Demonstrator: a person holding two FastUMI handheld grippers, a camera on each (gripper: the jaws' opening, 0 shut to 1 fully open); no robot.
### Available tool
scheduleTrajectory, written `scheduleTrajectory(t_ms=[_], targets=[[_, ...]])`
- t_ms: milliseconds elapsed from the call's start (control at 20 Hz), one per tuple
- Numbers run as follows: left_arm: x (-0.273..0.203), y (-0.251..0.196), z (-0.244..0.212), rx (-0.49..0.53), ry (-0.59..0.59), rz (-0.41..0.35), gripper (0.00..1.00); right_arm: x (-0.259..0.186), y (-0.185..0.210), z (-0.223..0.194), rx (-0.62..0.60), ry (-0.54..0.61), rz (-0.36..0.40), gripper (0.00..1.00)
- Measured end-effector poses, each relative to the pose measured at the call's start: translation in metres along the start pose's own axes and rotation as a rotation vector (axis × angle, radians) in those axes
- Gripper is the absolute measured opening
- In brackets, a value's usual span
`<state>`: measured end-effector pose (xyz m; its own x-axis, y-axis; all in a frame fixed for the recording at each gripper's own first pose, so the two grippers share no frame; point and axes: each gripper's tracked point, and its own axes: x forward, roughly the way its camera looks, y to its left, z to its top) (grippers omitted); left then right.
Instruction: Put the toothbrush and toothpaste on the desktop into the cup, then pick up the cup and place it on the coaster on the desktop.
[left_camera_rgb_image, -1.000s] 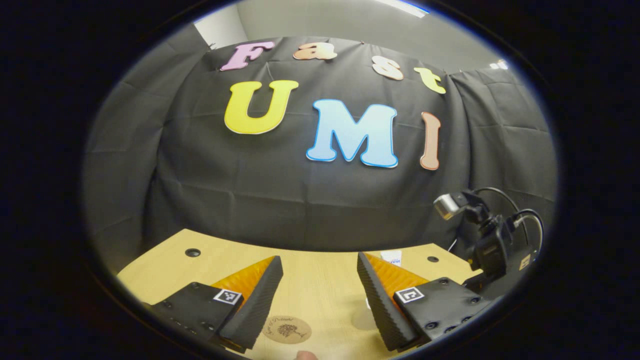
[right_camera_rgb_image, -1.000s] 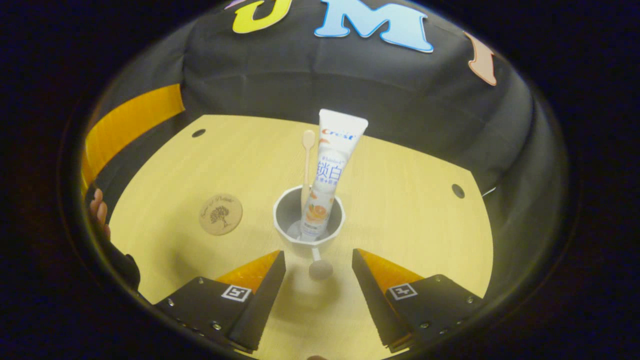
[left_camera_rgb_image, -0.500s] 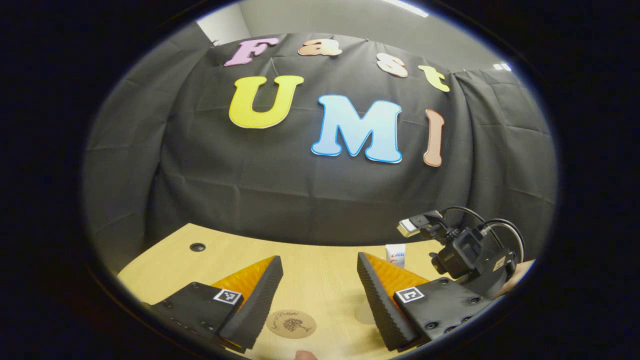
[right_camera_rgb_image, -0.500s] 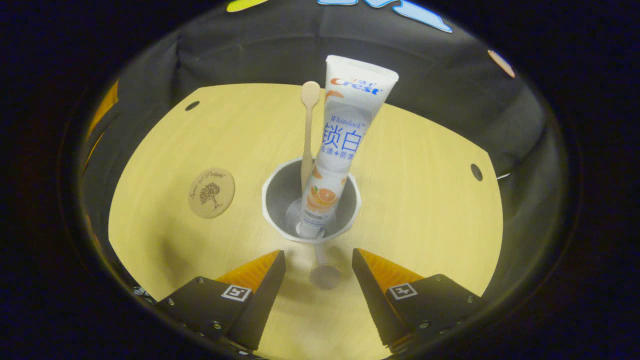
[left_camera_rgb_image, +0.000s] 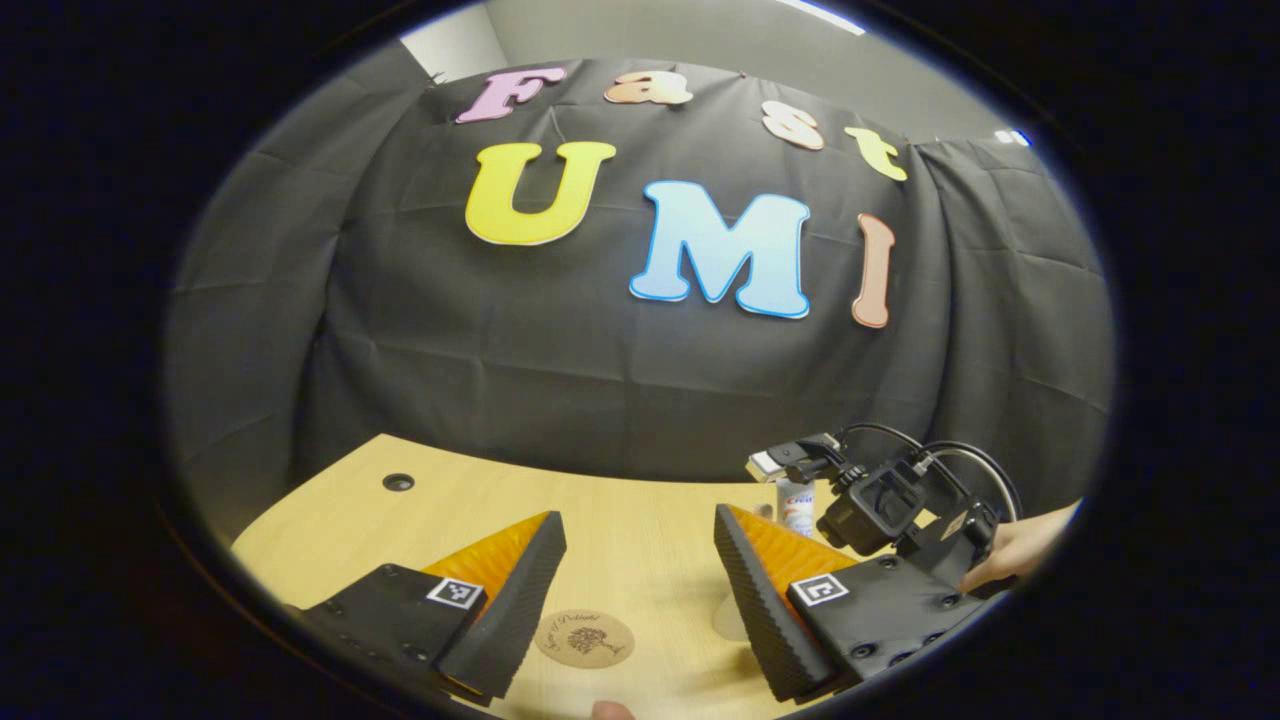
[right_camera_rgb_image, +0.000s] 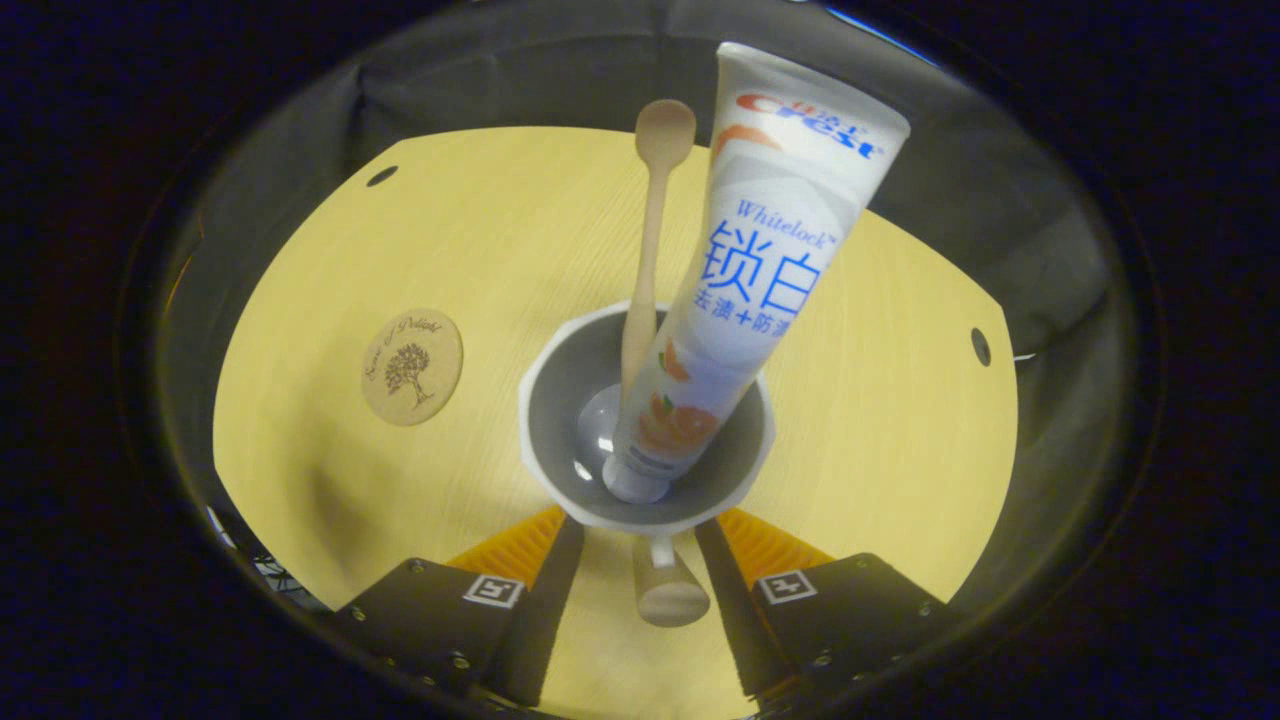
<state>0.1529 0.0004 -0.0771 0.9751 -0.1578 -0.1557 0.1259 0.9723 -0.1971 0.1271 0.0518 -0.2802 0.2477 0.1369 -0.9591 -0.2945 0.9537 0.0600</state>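
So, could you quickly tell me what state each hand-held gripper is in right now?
Left hand-held gripper: open, holding nothing.
Right hand-held gripper: fingers on either side of the cup handle; contact cannot be told.

Pale yellow wood-grain desktop, and the coaster is tan with a dark little tree print. Cup is white outside, grey inside; white toothpaste has blue lettering and orange fruit, toothbrush is beige.
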Motion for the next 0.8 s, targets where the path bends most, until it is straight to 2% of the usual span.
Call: scheduleTrajectory(t_ms=[50, 100, 150, 200, 250, 300, 450, 700, 800], targets=[[-0.001, 0.002, 0.001, -0.001, 0.002, 0.003, 0.95, 0.002, 0.001, 0.000, 0.001, 0.010, 0.001, 0.61], [-0.002, 0.003, 0.000, -0.001, 0.003, 0.007, 0.95, 0.002, -0.001, 0.002, 0.004, 0.018, -0.007, 0.60], [-0.003, 0.005, 0.000, 0.000, 0.004, 0.010, 0.95, 0.005, -0.003, -0.002, 0.009, 0.026, -0.005, 0.46], [-0.005, 0.007, 0.000, 0.001, 0.004, 0.013, 0.95, 0.004, -0.002, -0.003, 0.007, 0.037, 0.000, 0.42], [-0.005, 0.008, 0.001, 0.002, 0.005, 0.016, 0.95, 0.004, -0.002, -0.005, 0.029, 0.045, 0.009, 0.43], [-0.006, 0.010, 0.001, 0.004, 0.004, 0.020, 0.95, 0.003, -0.002, -0.005, 0.044, 0.052, 0.021, 0.29], [-0.009, 0.014, 0.003, 0.002, 0.003, 0.025, 0.95, 0.002, -0.001, -0.004, 0.033, 0.037, 0.024, 0.27], [-0.019, 0.020, 0.002, -0.017, 0.007, 0.034, 0.95, -0.001, -0.003, 0.006, -0.016, -0.025, -0.016, 0.25], [-0.024, 0.025, 0.001, -0.024, 0.009, 0.039, 0.95, -0.005, 0.002, 0.012, -0.021, -0.048, -0.004, 0.25]])
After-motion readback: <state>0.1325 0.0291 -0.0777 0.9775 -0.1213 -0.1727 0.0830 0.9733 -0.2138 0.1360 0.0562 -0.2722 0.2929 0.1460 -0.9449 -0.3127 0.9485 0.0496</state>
